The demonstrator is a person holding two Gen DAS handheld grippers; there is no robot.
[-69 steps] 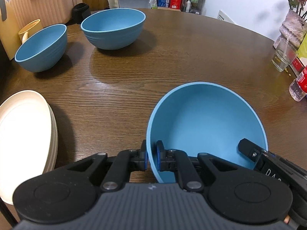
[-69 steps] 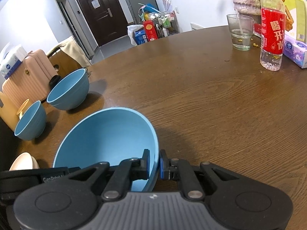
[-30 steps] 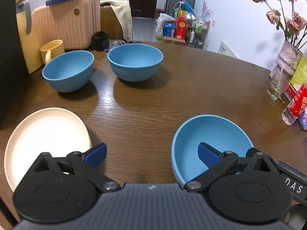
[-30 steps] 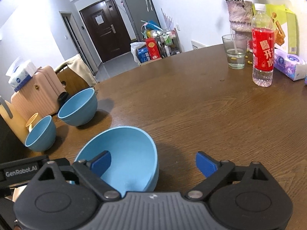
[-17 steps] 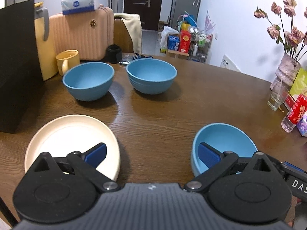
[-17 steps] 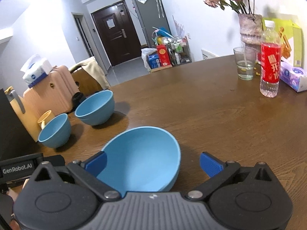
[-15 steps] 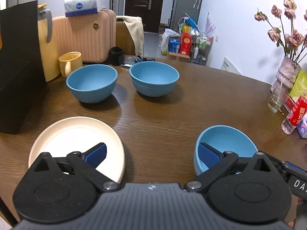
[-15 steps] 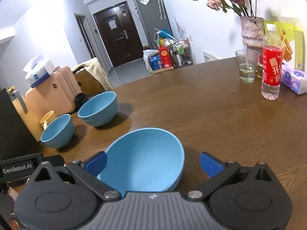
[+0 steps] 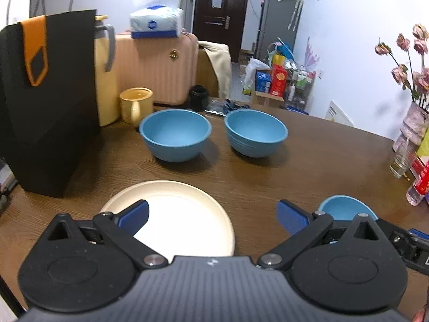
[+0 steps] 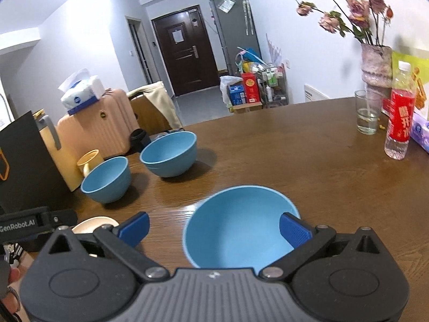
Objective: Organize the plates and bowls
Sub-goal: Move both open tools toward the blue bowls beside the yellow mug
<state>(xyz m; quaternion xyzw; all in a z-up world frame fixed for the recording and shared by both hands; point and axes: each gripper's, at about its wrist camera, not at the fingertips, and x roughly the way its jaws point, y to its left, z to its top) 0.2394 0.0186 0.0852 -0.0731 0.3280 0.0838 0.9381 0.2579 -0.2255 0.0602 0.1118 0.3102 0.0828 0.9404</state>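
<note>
Three blue bowls stand on the brown wooden table point(image 9: 308, 166). Two stand side by side at the back: the left bowl point(image 9: 175, 133) and the right bowl point(image 9: 256, 132); both show in the right wrist view, the left bowl point(image 10: 106, 179) and the right bowl point(image 10: 169, 152). The near blue bowl point(image 10: 238, 225) stands upright just ahead of my right gripper point(image 10: 214, 226), which is open and empty. A cream plate stack point(image 9: 185, 214) lies below my left gripper point(image 9: 213, 216), also open and empty. The near bowl shows at the left wrist view's right point(image 9: 344, 209).
A black bag point(image 9: 45, 102), a yellow jug point(image 9: 106, 72) and a yellow mug point(image 9: 135, 104) stand at the table's back left. A glass point(image 10: 366, 119), a red-labelled water bottle point(image 10: 399, 123), a tissue pack and a flower vase point(image 10: 375, 67) stand at the right. A pink suitcase point(image 9: 158, 67) is behind the table.
Both grippers were shut on the near bowl's rim, then opened and let it go on the table. Both have since drawn back and risen; the bowl stays upright.
</note>
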